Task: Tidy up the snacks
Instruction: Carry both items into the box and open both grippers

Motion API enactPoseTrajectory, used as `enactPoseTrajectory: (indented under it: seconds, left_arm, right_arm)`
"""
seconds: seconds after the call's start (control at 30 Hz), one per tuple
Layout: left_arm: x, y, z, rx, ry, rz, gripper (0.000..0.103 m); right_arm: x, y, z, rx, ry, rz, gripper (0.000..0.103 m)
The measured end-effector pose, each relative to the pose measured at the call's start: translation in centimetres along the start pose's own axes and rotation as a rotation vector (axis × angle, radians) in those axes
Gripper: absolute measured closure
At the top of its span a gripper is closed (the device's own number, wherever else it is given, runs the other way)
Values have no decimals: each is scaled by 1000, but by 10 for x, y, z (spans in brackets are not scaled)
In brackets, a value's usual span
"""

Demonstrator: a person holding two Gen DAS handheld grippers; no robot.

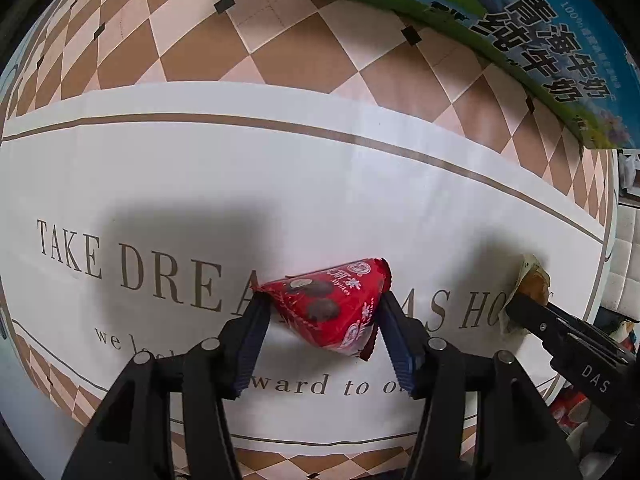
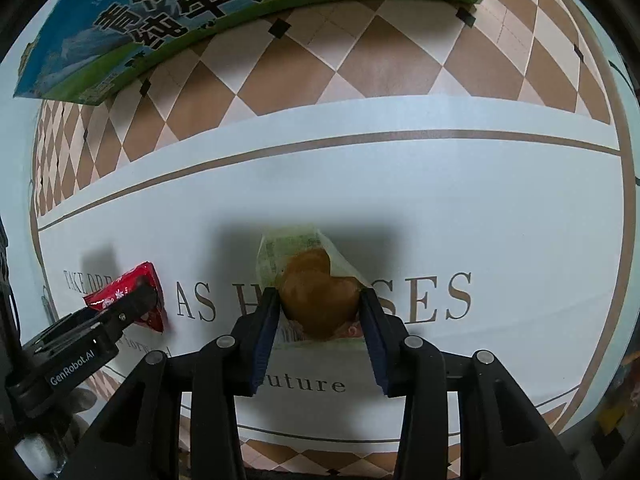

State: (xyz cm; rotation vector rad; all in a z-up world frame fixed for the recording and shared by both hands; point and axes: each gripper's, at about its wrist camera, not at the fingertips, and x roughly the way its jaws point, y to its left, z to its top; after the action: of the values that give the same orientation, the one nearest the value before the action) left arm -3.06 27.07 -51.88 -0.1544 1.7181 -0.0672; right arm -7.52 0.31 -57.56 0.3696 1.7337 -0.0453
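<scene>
the left gripper (image 1: 324, 308) has its two fingers closed partway onto a red snack packet (image 1: 334, 308), one pad pressing each side of the wrapper, which sits just over the white printed mat (image 1: 200, 168) (whether it rests on the mat or hangs a little above it, i cannot tell). the packet is crumpled into a wedge with dark round cookies printed on it. from the right wrist view the same red packet (image 2: 132, 292) shows at the left, pinched in the left gripper's black fingers.

the right gripper (image 2: 320, 304) is closed partway on a brown pastry in a clear and green wrapper (image 2: 316, 296), fingers touching both sides, above the mat's lettering. in the left wrist view it shows at the right edge (image 1: 528, 284).

a green and blue milk carton box (image 2: 200, 12) stands on the checkered border beyond the mat, well apart from both snacks.
</scene>
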Motion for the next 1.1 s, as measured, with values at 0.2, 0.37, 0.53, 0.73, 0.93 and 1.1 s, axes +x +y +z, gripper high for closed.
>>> enactPoseTrajectory:
  seconds: [0.2, 0.37, 0.53, 0.73, 0.93, 1.1]
  left_arm:
    - [8, -38, 26, 32, -26, 104, 44]
    - [10, -50, 24, 41, -56, 123, 46]
    - [10, -60, 22, 51, -77, 119, 54]
    - [8, -60, 11, 32, -64, 104, 56]
    - [-6, -71, 7, 40, -80, 92, 57]
    - [-47, -94, 6, 68, -144, 49, 57]
  right_arm:
    - [-7, 0, 11, 19, 5, -8, 58]
    - [-6, 6, 15, 30, -1, -32, 57]
    - [-3, 21, 13, -4, -12, -81, 57]
    - [-8, 24, 7, -44, -49, -89, 62]
    - [-16, 24, -1, -61, -59, -60, 62]
    - [-50, 18, -4, -68, -103, -6, 62]
